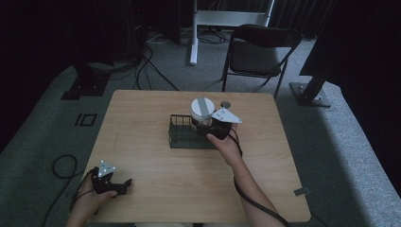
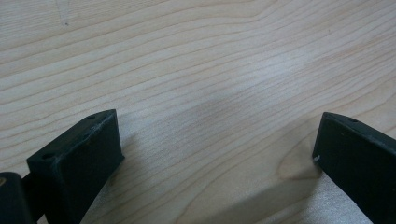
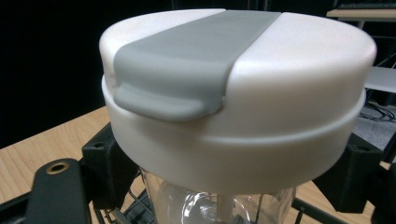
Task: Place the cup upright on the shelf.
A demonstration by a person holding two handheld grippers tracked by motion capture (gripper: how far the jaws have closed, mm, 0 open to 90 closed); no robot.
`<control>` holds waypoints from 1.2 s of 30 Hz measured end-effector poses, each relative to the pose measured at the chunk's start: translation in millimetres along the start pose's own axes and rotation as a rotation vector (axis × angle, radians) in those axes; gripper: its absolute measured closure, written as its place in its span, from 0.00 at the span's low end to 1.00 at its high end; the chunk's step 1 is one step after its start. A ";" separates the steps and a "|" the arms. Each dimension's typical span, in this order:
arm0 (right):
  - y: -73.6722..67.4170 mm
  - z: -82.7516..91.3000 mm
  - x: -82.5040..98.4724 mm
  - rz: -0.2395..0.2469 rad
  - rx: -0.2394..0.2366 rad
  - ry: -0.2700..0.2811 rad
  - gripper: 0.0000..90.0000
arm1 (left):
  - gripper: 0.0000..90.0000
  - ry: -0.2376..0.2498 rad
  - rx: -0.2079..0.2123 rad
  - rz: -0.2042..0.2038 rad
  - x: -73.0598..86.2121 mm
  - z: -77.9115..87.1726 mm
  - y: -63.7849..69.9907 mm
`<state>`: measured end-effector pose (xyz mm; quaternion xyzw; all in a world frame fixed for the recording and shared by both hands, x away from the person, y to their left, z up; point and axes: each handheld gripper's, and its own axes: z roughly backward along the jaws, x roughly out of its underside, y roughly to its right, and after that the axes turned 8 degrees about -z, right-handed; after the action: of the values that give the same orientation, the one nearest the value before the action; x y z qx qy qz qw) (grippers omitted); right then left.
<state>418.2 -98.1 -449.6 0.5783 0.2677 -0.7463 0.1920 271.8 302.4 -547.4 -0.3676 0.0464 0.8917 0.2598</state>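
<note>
Jar (image 3: 219, 205) w/ white lid (image 1: 202, 108) is clamped just under the lid by the right gripper (image 1: 211, 124), over the wire basket's (image 1: 178, 137) right end. Glass = slippery imo, could be dropped. Left gripper (image 1: 126, 182), well apart from basket, is held spread, empty.

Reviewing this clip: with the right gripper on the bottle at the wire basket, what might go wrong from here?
1. The right gripper holds the bottle on its clear body just under the wide white lid; smooth walls could slip.
2. The bottle sits at the wire basket, so its base might catch the wires and drag the basket.
3. The left gripper rests open, far away, unable to steady anything.
</note>
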 end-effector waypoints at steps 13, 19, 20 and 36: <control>-1.1 -11.4 18.8 -0.023 0.070 -0.051 0.21 | 0.02 -0.001 0.000 -0.001 0.0 0.0 -0.1; -1.1 -15.5 25.0 -0.018 0.108 -0.067 0.21 | 0.02 -0.001 0.000 -0.001 0.0 0.0 0.0; -1.1 -15.5 25.0 -0.018 0.108 -0.067 0.21 | 0.02 -0.001 0.000 -0.001 0.0 0.0 0.0; -3.5 -23.8 27.6 -0.003 0.158 -0.135 0.21 | 0.02 0.000 0.000 -0.001 0.0 0.0 0.0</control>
<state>427.1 -80.0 -480.1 0.5398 0.1955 -0.8026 0.1621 271.8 302.4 -547.4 -0.3675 0.0463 0.8917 0.2602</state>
